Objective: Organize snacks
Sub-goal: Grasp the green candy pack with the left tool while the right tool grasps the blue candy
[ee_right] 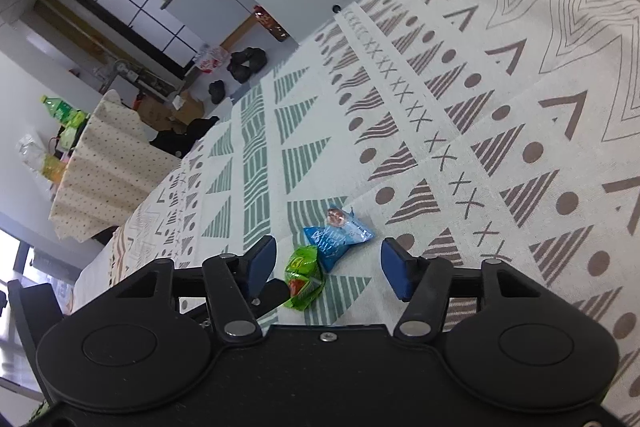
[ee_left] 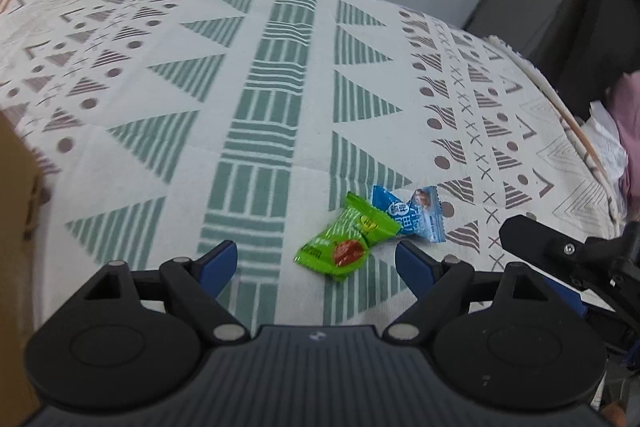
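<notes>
Two snacks lying loose, touching, on the patterned cloth (ee_left: 280,131): green packet (ee_left: 346,243), blue packet (ee_left: 412,213). Left gripper (ee_left: 316,259) and right gripper (ee_right: 326,267) hovering near, jaws spread, holding nothing. Sorting apparently not yet begun.

Black left tool (ee_left: 316,261), blue pads (ee_left: 218,263), silver pivot screws (right tool (ee_right: 326,267) alike)

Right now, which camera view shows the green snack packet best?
The left wrist view: the green snack packet lies fully visible and large, its red picture clear, overlapping the blue snack packet. In the right wrist view it appears smaller, crumpled and foreshortened, close to the hand-held gripper's left finger.
</notes>
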